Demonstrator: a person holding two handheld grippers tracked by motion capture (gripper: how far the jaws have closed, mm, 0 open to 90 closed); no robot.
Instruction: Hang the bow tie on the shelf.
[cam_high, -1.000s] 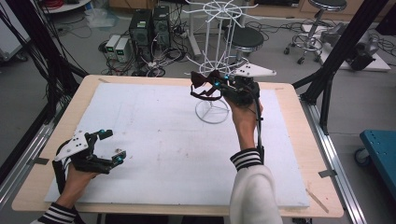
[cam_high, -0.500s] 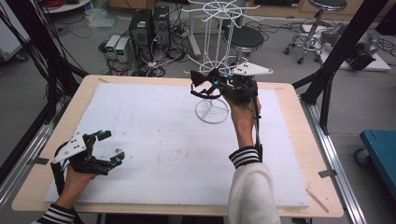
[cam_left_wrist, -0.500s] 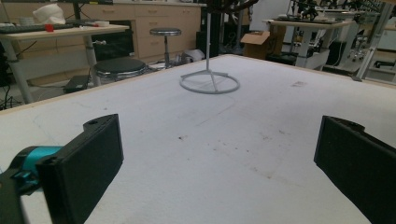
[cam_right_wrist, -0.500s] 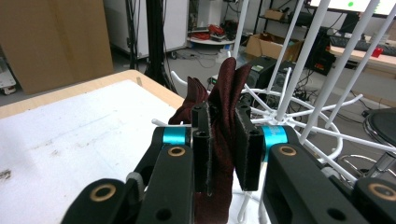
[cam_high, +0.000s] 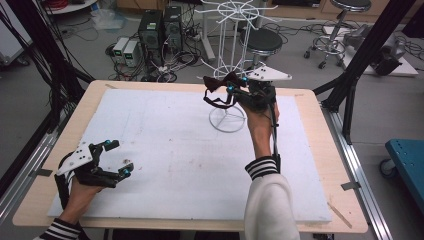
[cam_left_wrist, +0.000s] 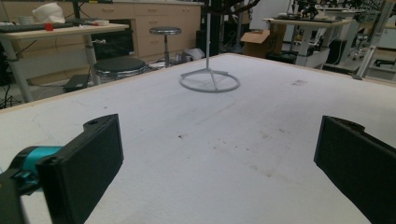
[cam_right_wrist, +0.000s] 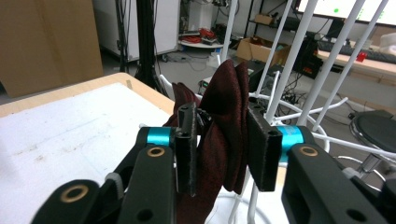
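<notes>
**benchwatcher:** ok, left to right, what have you got going on?

**me:** Left gripper (cam_high: 112, 159) is parked low near my edge of the white mat (cam_high: 165, 150), jaws spread wide with nothing but bare mat between them. Looking out past those jaws in the left gripper view, the ring base of the white wire rack (cam_left_wrist: 210, 81) sits well ahead, slightly left of the middle of the gap.

**benchwatcher:** and the right one?

**me:** Right gripper (cam_high: 229, 82) is up off the mat, right at the rack (cam_high: 227, 117), with my hand (cam_high: 260, 117) behind it. The dark red bow tie (cam_right_wrist: 224, 116) sits between my two pads. The jaws have just been opening a bit, so they're narrow rather than clamped hard. From the right gripper view the left pad looks like it touches the fabric; on the right pad I can't tell if there's a sliver of gap.

**benchwatcher:** where's the rest of the tie?

**me:** It bunches up above the jaw tips and hangs below them, its strap (cam_high: 216, 102) looping down. The rack's white wires (cam_right_wrist: 299, 70) rise just behind and to the right of the right jaw.
</notes>
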